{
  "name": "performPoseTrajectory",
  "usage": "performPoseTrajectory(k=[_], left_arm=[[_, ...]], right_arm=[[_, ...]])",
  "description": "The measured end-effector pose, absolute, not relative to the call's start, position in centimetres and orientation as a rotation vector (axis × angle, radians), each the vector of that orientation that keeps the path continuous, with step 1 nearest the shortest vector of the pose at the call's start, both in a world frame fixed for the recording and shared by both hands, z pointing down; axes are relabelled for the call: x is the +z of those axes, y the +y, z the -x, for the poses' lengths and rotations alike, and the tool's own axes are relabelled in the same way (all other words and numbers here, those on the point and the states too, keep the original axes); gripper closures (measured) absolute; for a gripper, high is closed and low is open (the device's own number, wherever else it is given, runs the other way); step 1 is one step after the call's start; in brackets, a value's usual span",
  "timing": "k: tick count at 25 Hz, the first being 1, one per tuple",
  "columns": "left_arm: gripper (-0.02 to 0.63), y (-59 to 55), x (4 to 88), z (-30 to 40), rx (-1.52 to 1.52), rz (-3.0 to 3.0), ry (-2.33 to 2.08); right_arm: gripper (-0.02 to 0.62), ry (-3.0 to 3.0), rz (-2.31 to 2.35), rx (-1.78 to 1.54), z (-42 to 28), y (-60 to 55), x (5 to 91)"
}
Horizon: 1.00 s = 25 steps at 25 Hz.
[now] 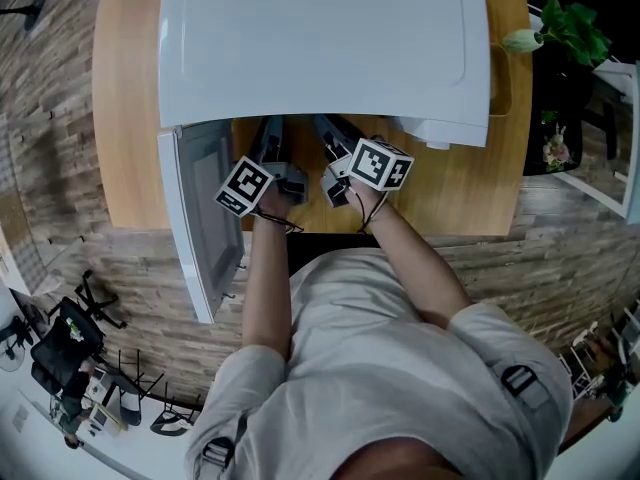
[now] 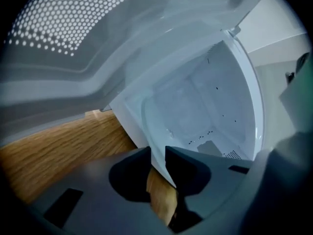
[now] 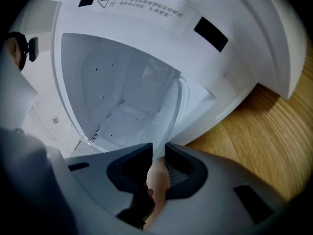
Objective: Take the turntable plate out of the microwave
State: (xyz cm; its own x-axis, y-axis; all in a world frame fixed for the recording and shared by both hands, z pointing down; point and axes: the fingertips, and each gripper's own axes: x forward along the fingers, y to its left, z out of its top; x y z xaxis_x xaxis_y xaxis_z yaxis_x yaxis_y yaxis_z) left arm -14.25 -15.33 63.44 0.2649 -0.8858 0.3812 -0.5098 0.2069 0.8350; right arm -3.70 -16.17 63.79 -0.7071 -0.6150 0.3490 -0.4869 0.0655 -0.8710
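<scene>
The clear glass turntable plate [image 2: 186, 116] lies inside the white microwave [image 1: 320, 38], whose door [image 1: 205, 208] hangs open to the left. In the left gripper view the plate's near rim runs between the jaws of my left gripper [image 2: 157, 155], which are shut on it. The right gripper view shows the same plate [image 3: 166, 111] with its rim pinched by my right gripper [image 3: 159, 153]. From the head view both grippers, left [image 1: 268, 140] and right [image 1: 330, 136], reach side by side into the cavity, their tips hidden under the microwave's top.
The microwave stands on a wooden table [image 1: 130, 118]. The open door's perforated window [image 2: 73, 33] looms close on my left. A potted plant [image 1: 570, 28] stands off the table at the right. Office chairs are on the floor at lower left.
</scene>
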Motion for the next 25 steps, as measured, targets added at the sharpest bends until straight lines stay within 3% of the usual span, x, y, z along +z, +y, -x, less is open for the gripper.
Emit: performPoseTrajectory(k=[2,20,25], left_arm=[[0.515,-15.2,63.6,14.3,-0.423,-1.444,-1.388],[0.502,-10.6,63.6,12.3,-0.296,-1.524,-1.347],[0.463,-11.2,63.8,12.6,-0.28,-1.556,-1.347]], right_arm=[[0.511,2.231,1.164,-1.716,3.6,-16.1,63.8],[0.5,2.433,1.159,-1.695,1.7,-12.0,63.3],[0.477,2.42,1.155,-1.699,1.1,-12.4,63.8]])
